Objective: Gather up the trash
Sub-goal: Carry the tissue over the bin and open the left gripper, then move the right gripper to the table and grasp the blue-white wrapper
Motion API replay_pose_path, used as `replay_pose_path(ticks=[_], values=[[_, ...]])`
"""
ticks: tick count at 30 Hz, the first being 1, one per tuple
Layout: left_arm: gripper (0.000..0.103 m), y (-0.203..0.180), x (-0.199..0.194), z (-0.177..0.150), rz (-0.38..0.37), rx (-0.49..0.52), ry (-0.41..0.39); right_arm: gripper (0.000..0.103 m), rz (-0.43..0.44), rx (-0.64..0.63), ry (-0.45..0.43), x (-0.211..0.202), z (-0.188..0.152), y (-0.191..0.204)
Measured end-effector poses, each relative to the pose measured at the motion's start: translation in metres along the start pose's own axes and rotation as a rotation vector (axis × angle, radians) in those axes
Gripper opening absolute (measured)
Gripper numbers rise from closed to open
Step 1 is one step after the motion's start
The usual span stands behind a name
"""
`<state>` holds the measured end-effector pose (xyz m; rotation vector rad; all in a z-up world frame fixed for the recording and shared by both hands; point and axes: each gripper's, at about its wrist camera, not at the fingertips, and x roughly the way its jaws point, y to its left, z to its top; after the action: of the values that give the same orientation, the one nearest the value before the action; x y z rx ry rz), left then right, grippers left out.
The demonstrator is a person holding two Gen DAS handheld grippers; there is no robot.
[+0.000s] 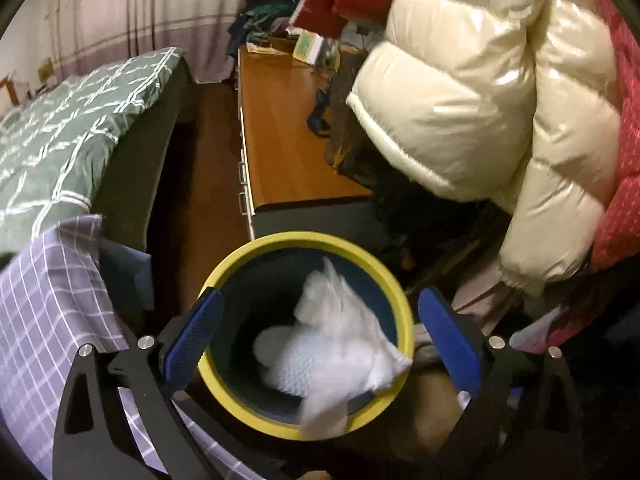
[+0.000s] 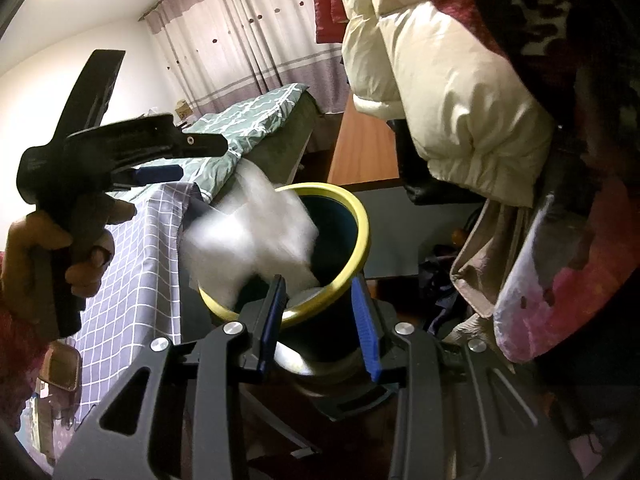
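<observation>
- The left gripper [image 1: 320, 340] hangs directly over a round bin [image 1: 248, 256] with a thick yellow rim and a dark blue inside. Its blue ribbed fingers [image 1: 194, 334] are spread wide, with nothing between them.
- A crumpled white tissue [image 1: 340, 344] — soft, thin and blurred — is at the bin's mouth, part of it draped over the near rim; a second pale wad lies deeper inside.
- The right gripper [image 2: 320, 320] straddles the near wall of the bin, one blue finger inside the rim and one outside. The gap is narrow, but whether the pads actually press the wall cannot be told.
- Judgement: the step in hand is the drop. To do it well, the left fingers should be kept wide and centred over the opening until the tissue falls clear, while the right steadies the bin so that it does not tip.
- Nearby there are a glossy cream puffer jacket [image 1: 480, 100], a lilac checked cloth [image 1: 52, 312] on the left, a green patterned quilt [image 1: 72, 128] and a smooth wooden desk [image 1: 288, 152] farther off.
</observation>
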<state>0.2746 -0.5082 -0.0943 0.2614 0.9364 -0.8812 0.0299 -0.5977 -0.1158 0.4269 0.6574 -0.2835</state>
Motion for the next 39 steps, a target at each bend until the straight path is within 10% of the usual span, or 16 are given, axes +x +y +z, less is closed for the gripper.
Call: replay_pose_path(ticks=[8, 16, 27, 39], values=[[0.098, 0.012, -0.022, -0.006, 0.026, -0.055, 0.038, 0.039, 0.014, 0.001, -0.003, -0.003, -0.002, 0.001], [0.098, 0.049, -0.166, -0.042, 0.087, -0.138, -0.181, 0.04, 0.092, -0.078, 0.029, 0.004, -0.01, 0.041], [0.098, 0.137, -0.346, -0.206, 0.355, -0.379, -0.389, 0.041, 0.297, -0.33, 0.129, 0.005, -0.048, 0.167], [0.098, 0.182, -0.42, -0.377, 0.571, -0.62, -0.459, 0.041, 0.511, -0.566, 0.175, -0.026, -0.095, 0.3]])
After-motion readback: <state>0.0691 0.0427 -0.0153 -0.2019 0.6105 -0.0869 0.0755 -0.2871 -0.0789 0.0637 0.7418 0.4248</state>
